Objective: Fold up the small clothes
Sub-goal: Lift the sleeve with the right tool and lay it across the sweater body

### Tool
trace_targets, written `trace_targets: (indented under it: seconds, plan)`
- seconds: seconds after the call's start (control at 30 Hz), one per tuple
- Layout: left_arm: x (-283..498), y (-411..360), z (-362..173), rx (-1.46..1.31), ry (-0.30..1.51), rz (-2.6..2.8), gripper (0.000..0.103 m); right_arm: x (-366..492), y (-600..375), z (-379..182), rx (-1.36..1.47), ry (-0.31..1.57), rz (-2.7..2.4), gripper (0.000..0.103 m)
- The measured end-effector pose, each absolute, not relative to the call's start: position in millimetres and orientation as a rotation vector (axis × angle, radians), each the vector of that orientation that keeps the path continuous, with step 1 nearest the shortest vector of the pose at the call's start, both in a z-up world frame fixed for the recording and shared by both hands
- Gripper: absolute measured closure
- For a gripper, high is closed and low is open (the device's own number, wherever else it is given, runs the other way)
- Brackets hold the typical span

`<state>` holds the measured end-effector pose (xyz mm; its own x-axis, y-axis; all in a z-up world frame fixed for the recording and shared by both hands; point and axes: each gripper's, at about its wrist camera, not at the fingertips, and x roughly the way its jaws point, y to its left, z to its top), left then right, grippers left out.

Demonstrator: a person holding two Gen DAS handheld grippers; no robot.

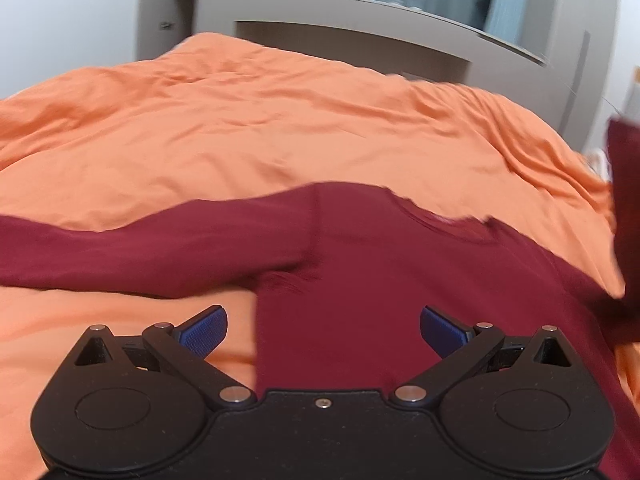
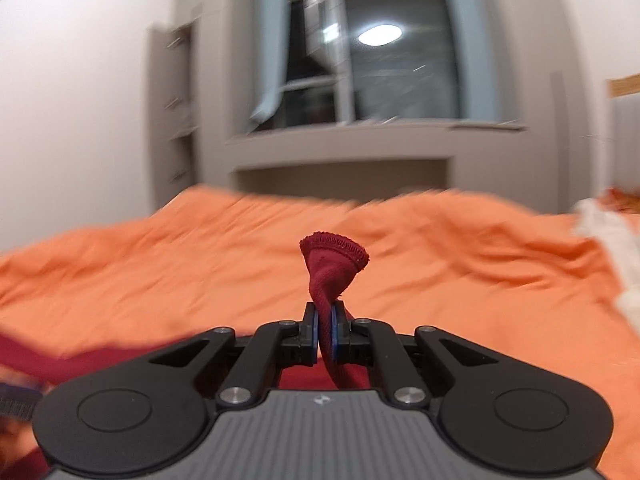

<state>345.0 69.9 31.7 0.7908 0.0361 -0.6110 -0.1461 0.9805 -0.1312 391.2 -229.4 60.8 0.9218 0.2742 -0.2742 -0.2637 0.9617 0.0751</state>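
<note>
**Sleeve Fold: Right Cuff Lifted, Left Gripper Standing By**

**Left wrist view.** The left gripper point(image 1: 323, 330) is hovering over the maroon long-sleeved shirt point(image 1: 400, 280), its blue fingers point(image 1: 204, 330) spread wide and gripping nothing. The shirt is lying on the orange bedcover point(image 1: 240, 128), neckline point(image 1: 444, 222) pointing away from the camera, so the body's long axis is running from the gripper toward the window wall point(image 1: 400, 40). One sleeve point(image 1: 140, 248) is stretching out to the left, roughly crosswise to the body. A maroon strip at the right edge is rising off the bed.

**Right wrist view.** The right gripper point(image 2: 325, 336) is pinching the other sleeve just behind its cuff point(image 2: 336, 252), pads pressed together on the fabric. The cuff is standing upward past the fingertips, twisted.

**Risks.**
- The twist is likely to carry into the fold and leave a rope-like sleeve.
- With nothing pinning the body, pulling the sleeve may be dragging the shirt askew.
- The narrow pinch may be slipping off the cuff.
</note>
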Motion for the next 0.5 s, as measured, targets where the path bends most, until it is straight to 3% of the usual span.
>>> trace_targets:
  seconds: [0.37, 0.47, 0.5]
  plan:
    - [350, 111, 36, -0.336, 0.630, 0.215, 0.001, 363, -120, 7, -0.170, 0.473, 0.505, 0.095]
    - [352, 113, 36, -0.355, 0.629, 0.212, 0.001, 349, -110, -3, -0.209, 0.517, 0.558, 0.084]
    - [352, 112, 35, -0.358, 0.629, 0.207, 0.001, 345, -110, -4, -0.212, 0.529, 0.577, 0.073]
